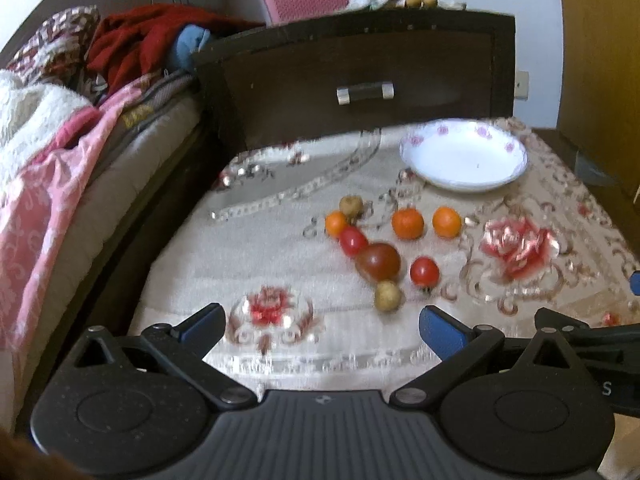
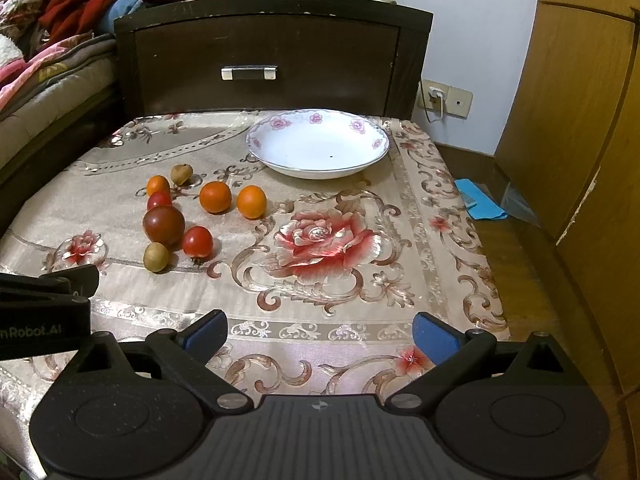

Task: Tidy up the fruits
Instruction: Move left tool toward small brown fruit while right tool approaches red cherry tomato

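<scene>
Left gripper (image 1: 322, 326): fingers spread wide, holding nothing. Right gripper (image 2: 320, 332): likewise apart. Fruits (image 2: 164, 225) lie clustered on the floral tablecloth (image 2: 328, 240), beyond both fingertips, untouched. White plate (image 2: 318, 145) sits far right of them.

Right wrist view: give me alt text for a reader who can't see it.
Eight small fruits lie loose on a floral tablecloth, left of centre, in front of an empty white flower-rimmed bowl. The right gripper is open and empty above the cloth's near edge, a dark drawer unit behind the table.
</scene>
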The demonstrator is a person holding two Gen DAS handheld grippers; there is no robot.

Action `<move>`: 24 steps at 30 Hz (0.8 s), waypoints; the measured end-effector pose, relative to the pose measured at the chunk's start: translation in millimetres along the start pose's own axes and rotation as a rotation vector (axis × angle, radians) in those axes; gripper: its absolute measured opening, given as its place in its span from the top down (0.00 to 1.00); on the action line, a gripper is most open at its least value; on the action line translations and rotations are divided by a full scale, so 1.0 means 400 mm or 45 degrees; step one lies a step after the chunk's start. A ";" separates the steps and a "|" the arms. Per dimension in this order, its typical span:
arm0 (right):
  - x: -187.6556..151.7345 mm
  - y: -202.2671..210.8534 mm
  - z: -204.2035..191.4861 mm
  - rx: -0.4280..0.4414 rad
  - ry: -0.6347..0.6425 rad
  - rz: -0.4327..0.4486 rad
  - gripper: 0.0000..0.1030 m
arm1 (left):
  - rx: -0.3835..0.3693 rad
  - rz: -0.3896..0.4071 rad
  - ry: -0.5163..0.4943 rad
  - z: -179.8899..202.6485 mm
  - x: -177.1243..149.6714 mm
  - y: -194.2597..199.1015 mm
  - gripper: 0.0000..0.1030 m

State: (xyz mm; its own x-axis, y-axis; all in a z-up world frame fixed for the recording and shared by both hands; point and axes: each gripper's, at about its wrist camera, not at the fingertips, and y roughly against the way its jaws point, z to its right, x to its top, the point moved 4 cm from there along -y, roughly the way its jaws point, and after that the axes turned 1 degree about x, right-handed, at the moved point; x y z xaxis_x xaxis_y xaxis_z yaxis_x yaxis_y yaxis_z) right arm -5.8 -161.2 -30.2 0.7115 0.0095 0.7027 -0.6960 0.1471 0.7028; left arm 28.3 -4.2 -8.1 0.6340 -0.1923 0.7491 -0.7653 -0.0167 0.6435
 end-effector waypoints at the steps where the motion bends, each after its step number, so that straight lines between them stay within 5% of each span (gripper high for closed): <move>1: 0.006 0.002 0.001 0.002 -0.002 0.000 0.12 | -0.006 0.004 0.003 -0.004 0.004 -0.007 0.00; 14: 0.069 -0.057 -0.025 0.051 0.054 -0.009 0.13 | -0.095 -0.060 -0.016 -0.028 0.016 -0.095 0.00; 18: 0.092 -0.083 -0.043 0.125 0.136 -0.013 0.20 | -0.147 -0.093 -0.032 -0.032 0.020 -0.125 0.00; 24: 0.107 -0.147 -0.080 0.312 0.214 -0.111 0.45 | -0.228 -0.154 -0.010 -0.037 0.008 -0.164 0.00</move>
State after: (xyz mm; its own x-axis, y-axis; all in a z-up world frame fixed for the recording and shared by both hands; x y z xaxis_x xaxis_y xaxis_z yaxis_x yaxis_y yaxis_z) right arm 68.7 -137.6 -45.1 0.7613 0.1739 0.6247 -0.6198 -0.0879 0.7798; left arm 82.3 10.8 -45.5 0.7185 -0.2070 0.6640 -0.6513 0.1346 0.7468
